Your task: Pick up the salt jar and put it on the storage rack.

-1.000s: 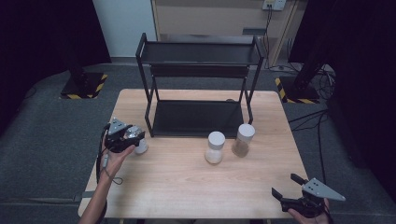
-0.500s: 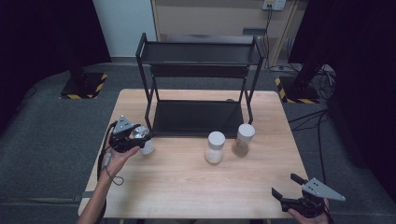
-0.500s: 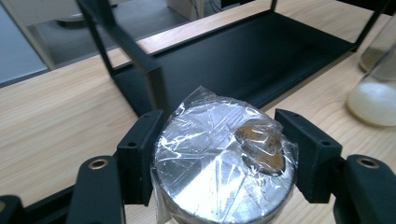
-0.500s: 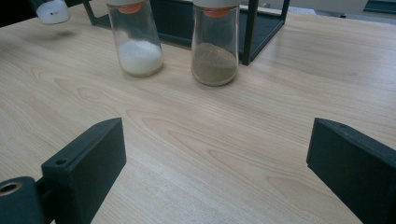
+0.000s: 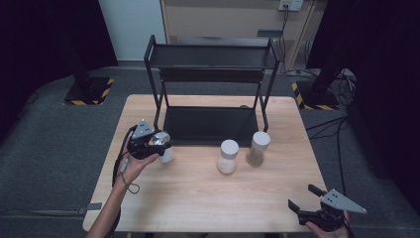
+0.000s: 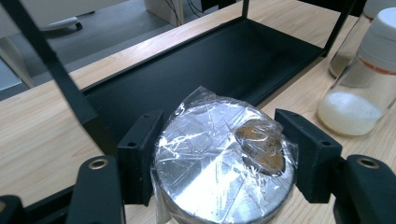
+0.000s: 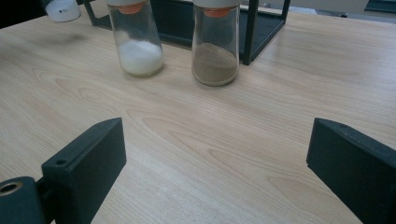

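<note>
My left gripper (image 5: 159,142) is shut on a small jar (image 5: 166,154) with a silver lid under crinkled plastic wrap (image 6: 224,158). Its black pads (image 6: 140,158) press the lid from both sides. The jar hangs just above the table beside the front left corner of the black rack (image 5: 210,84). In the right gripper view the jar's white bottom (image 7: 60,9) shows at the top left, with its shadow on the wood below. My right gripper (image 5: 306,199) stands open near the table's front right edge, nothing between its jaws (image 7: 219,158).
Two white-capped glass jars stand in front of the rack: one with white powder (image 5: 228,156) and one with brown powder (image 5: 258,148). The rack's low black shelf (image 6: 210,70) lies straight ahead of the held jar. The wooden table (image 5: 198,198) has free room at the front.
My left gripper has carried the jar to the right and upward, closer to the rack's front left post. The right gripper has kept still.
</note>
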The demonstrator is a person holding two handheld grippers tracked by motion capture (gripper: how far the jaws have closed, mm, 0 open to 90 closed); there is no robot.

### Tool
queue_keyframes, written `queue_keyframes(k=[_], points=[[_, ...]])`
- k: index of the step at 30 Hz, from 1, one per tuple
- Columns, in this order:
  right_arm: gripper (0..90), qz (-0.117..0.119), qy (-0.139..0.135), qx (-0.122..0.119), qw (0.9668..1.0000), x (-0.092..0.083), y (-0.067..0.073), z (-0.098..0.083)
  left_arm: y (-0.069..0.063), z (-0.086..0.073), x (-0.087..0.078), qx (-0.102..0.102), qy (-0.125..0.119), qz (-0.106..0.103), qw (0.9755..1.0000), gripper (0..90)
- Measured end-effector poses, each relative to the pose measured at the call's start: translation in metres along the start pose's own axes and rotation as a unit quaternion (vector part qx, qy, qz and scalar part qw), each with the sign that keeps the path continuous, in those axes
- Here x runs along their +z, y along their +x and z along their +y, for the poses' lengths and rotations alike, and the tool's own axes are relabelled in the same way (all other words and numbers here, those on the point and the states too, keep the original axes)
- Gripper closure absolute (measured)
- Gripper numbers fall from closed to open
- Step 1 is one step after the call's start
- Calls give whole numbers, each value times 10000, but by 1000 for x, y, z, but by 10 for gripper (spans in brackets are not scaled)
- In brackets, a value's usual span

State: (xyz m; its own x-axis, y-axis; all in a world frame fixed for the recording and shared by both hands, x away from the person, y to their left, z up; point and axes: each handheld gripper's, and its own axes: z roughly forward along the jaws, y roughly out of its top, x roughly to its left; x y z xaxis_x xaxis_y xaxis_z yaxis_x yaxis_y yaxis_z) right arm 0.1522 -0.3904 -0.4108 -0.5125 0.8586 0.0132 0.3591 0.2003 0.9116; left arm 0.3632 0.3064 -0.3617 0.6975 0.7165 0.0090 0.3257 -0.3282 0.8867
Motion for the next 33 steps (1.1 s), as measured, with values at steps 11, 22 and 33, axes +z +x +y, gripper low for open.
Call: queue_keyframes(k=[11, 22, 33], points=[[48, 6, 2, 3, 10000, 0, 0, 0, -4, 16, 12, 148, -8, -108, 9998, 343], [48, 16, -5, 5, 10000, 0, -1, 0, -7, 35, 26, 170, -2, -76, 9998, 343], [49, 24, -9, 8, 10000, 0, -1, 0, -7, 50, 44, 35, -36, 159, 9999, 343]])
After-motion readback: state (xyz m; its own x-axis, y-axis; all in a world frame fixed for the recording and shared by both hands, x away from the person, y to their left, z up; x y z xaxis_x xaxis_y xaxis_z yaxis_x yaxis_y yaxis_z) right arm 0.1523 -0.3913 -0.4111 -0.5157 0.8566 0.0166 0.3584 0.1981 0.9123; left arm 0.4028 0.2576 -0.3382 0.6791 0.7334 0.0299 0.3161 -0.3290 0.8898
